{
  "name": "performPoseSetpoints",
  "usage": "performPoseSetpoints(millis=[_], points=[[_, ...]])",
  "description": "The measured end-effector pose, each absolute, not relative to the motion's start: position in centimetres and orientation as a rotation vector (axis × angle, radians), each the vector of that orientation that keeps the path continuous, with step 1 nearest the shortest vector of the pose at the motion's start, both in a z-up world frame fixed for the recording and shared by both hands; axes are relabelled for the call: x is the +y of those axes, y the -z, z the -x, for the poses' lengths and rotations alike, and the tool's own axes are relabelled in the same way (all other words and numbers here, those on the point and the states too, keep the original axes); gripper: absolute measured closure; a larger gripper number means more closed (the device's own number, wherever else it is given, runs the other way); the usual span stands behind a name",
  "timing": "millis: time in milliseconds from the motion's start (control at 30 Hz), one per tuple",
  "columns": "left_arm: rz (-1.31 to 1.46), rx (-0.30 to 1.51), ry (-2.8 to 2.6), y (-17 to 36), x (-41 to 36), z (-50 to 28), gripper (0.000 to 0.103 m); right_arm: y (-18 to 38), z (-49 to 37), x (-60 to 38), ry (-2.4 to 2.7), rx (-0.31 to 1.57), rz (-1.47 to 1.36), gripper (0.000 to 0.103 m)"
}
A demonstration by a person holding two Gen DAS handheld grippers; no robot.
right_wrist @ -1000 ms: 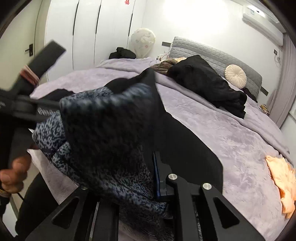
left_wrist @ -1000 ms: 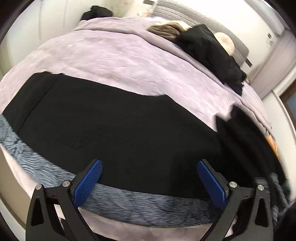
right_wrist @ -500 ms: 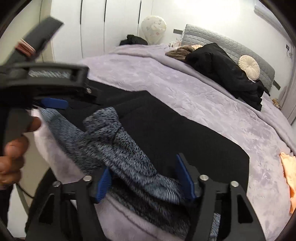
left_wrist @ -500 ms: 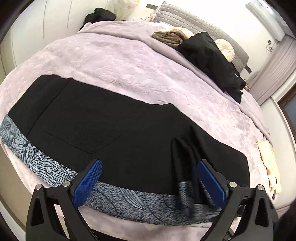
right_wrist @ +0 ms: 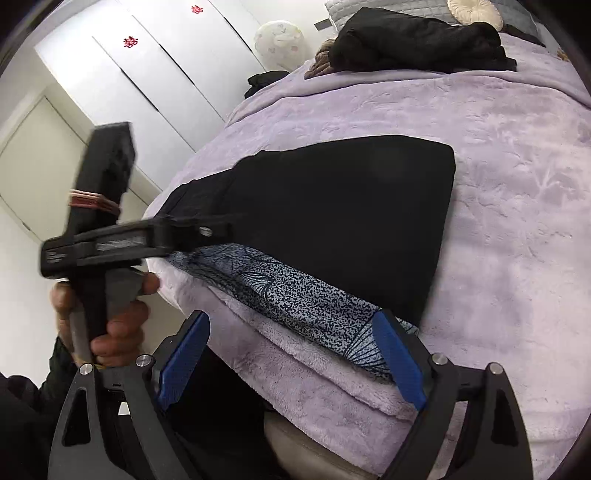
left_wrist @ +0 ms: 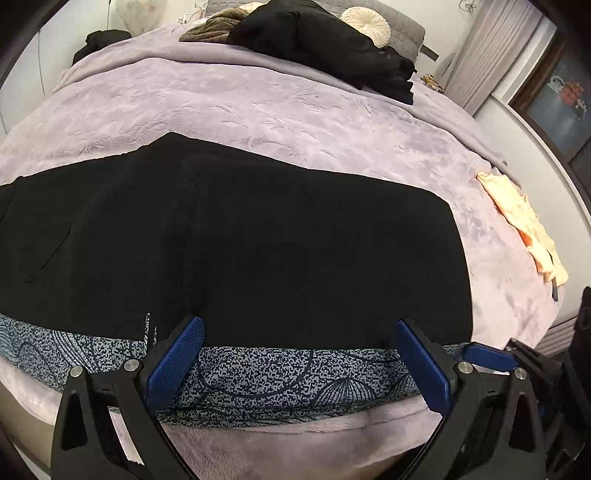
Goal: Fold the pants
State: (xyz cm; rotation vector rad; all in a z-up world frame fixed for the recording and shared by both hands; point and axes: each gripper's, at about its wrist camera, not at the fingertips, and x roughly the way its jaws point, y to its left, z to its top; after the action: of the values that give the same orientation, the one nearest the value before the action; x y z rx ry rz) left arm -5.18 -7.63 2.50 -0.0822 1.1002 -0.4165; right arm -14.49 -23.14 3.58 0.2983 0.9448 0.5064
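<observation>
We hold both grippers, left (left_wrist: 295,354) and right (right_wrist: 291,350), jaws apart, over the black pants (left_wrist: 236,236) lying flat near the bed (left_wrist: 258,110) edge.

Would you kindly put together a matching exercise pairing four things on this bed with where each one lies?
Things:
1. pants
2. peach cloth
3. round cushion
4. black jacket

Places:
A. against the grey headboard
B. heaped near the pillows
C. flat along the near edge
D. by the bed's right side

Pairs: 1-C, 2-D, 3-A, 4-B
</observation>
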Motion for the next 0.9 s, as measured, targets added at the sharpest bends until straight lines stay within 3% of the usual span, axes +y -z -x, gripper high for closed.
performPoseSetpoints(millis=[200, 333, 600, 900], points=[[0.149, 1.058, 0.430, -4.0, -6.8, 5.5, 0.000, -5.4, 13.6, -23.6, -0.596, 0.873, -0.218, 0.010], [0.109, 1.086, 0.430, -2.8, -6.6, 5.1, 0.000, -2.4, 11.5, -24.1, -0.654, 1.002, -0.261, 0.007], [-0.023, 1.042, 0.365, -2.3, -8.7, 5.7, 0.000, -7.8, 10.9, -25.3, -0.698, 0.822, -0.080, 0.006], [0.008, 1.042, 0.394, -2.2, -8.4, 5.9, 0.000, -3.1, 2.6, -26.7, -0.604, 0.934, -0.096, 0.007]])
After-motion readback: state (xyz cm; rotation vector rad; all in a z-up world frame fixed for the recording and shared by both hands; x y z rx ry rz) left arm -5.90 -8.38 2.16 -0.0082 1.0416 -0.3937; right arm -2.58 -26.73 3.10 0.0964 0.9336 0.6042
